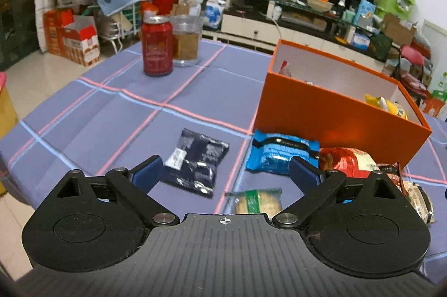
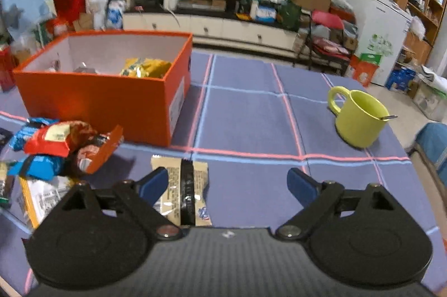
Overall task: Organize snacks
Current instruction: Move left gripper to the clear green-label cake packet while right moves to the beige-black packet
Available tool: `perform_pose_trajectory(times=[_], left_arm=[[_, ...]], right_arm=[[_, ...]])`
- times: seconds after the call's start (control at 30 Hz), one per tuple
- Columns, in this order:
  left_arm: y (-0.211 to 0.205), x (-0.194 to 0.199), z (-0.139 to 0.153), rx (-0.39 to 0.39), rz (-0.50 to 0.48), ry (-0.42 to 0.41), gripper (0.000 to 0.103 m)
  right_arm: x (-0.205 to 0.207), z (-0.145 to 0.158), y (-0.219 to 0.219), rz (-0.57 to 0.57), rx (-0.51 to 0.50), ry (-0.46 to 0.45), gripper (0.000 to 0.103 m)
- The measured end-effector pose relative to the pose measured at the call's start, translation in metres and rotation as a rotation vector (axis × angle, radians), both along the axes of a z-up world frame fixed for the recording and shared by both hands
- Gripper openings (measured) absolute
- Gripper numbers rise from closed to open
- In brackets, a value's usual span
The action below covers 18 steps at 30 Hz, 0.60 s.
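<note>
An orange box (image 1: 329,115) stands on the blue checked tablecloth and holds a yellow snack bag (image 1: 387,104); the box also shows in the right wrist view (image 2: 100,104). In front of it lie a dark blue packet (image 1: 195,161), a light blue packet (image 1: 279,151), a red packet (image 1: 346,161) and a green-banded cracker pack (image 1: 255,201). My left gripper (image 1: 225,171) is open above these, holding nothing. My right gripper (image 2: 226,182) is open, with a beige packet (image 2: 184,188) by its left finger. Red and blue packets (image 2: 53,140) pile left of it.
A red can (image 1: 156,45) and a clear plastic cup (image 1: 186,40) stand at the table's far left. A yellow-green mug (image 2: 359,116) with a spoon stands at the right. A cluttered TV stand and shelves lie beyond the table.
</note>
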State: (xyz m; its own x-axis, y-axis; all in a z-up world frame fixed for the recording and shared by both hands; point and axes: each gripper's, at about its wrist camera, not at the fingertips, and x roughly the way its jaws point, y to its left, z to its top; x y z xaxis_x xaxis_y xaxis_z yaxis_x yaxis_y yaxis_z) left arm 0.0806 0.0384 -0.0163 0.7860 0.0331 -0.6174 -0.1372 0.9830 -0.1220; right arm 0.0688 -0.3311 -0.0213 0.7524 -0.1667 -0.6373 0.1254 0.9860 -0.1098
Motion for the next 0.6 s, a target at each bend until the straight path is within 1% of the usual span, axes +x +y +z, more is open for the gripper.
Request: perform_pose_trajectory(times=[0.03, 0.07, 0.2, 0.27, 0.4, 0.47, 0.53, 0.6], left_arm=[[-0.004, -0.002, -0.002, -0.001, 0.008, 0.007, 0.08], [-0.006, -0.003, -0.004, -0.002, 0.013, 0.017, 0.08], [-0.014, -0.001, -0.009, 0.02, 0.017, 0.031, 0.08], [-0.018, 0.0, -0.011, 0.029, 0.002, 0.034, 0.08], [-0.021, 0.002, -0.018, 0.03, -0.012, 0.056, 0.08], [-0.02, 0.004, -0.021, 0.023, -0.014, 0.069, 0.08], [-0.018, 0.005, -0.022, 0.019, -0.012, 0.077, 0.081], [-0.015, 0.006, -0.024, 0.017, -0.008, 0.083, 0.081]], right_arm=[[-0.003, -0.002, -0.006, 0.018, 0.027, -0.014, 0.092], [-0.003, -0.003, -0.011, 0.013, 0.068, -0.015, 0.092], [0.01, -0.012, -0.022, -0.018, 0.213, 0.011, 0.092], [0.013, -0.014, -0.012, 0.011, 0.203, 0.017, 0.092], [0.021, -0.026, 0.016, 0.098, 0.107, 0.056, 0.092], [0.023, -0.033, 0.02, 0.119, 0.082, 0.073, 0.092], [0.025, -0.035, 0.02, 0.12, 0.076, 0.08, 0.092], [0.027, -0.034, 0.017, 0.107, 0.102, 0.081, 0.092]])
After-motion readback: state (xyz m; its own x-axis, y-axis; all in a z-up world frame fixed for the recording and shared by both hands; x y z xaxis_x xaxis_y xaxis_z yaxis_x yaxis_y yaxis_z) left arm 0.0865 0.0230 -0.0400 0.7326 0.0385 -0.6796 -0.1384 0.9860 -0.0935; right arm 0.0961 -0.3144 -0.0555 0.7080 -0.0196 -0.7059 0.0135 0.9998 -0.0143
